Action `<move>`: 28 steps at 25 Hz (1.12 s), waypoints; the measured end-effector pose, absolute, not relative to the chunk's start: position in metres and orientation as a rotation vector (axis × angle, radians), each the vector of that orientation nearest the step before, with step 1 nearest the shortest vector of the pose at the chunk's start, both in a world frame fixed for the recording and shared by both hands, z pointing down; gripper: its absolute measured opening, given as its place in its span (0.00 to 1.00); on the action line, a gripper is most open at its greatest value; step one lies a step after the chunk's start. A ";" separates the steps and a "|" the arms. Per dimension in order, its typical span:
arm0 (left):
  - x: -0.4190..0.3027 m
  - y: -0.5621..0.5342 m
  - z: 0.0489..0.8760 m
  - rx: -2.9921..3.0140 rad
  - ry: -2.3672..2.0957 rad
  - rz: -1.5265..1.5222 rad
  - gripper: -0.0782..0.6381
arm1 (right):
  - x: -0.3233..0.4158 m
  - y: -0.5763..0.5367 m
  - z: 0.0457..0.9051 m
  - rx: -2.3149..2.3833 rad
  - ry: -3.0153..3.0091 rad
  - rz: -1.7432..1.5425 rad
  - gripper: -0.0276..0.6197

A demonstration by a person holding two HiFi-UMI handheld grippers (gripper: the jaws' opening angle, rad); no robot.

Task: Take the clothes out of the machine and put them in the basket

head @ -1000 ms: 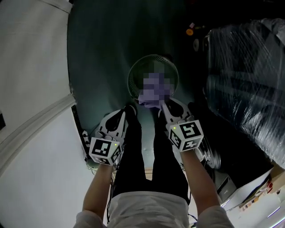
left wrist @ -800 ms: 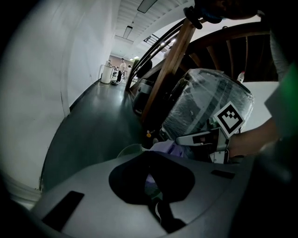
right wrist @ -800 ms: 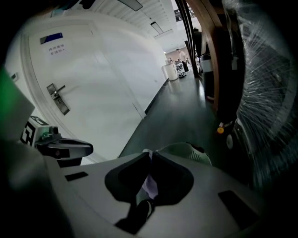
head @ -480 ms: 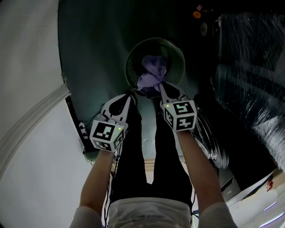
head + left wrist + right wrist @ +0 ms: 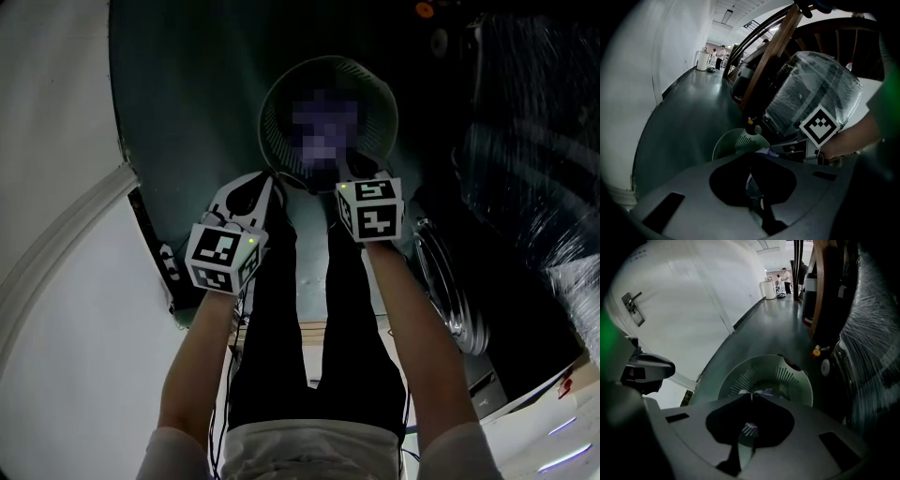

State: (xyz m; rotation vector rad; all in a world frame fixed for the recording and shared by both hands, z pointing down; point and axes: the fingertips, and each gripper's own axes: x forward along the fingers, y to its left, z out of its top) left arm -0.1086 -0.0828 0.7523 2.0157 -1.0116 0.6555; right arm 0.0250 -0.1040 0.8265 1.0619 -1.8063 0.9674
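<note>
Directly over the basket: right hand-held gripper (image 5: 752, 396) pinched shut on the lilac garment (image 5: 761, 392), left hand-held gripper (image 5: 750, 154) pressed together, empty.
The garment hangs bunched within the mouth of the pale green basket (image 5: 375, 94), with no long axis readable. The basket stands upright on the dark floor (image 5: 187, 94). Crowding it are the person's black-trousered legs (image 5: 281, 319) just below, the machine's round door (image 5: 448, 291) and a plastic-wrapped bulk (image 5: 525, 169) right, and a white wall (image 5: 56, 187) left.

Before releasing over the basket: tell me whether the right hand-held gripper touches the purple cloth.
Touching. The right gripper view shows the right hand-held gripper with its jaws together, pinching the purple cloth at their tips.
</note>
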 end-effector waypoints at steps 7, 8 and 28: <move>-0.110 -0.077 0.775 1.976 -1.006 0.679 0.14 | 0.026 -0.097 0.846 1.045 -1.717 0.930 0.06; -0.108 -0.076 0.777 1.970 -1.004 0.681 0.14 | 0.027 -0.096 0.846 1.047 -1.715 0.930 0.06; -0.095 -0.063 0.780 1.970 -0.975 0.720 0.14 | 0.028 -0.065 0.829 1.027 -1.744 0.995 0.05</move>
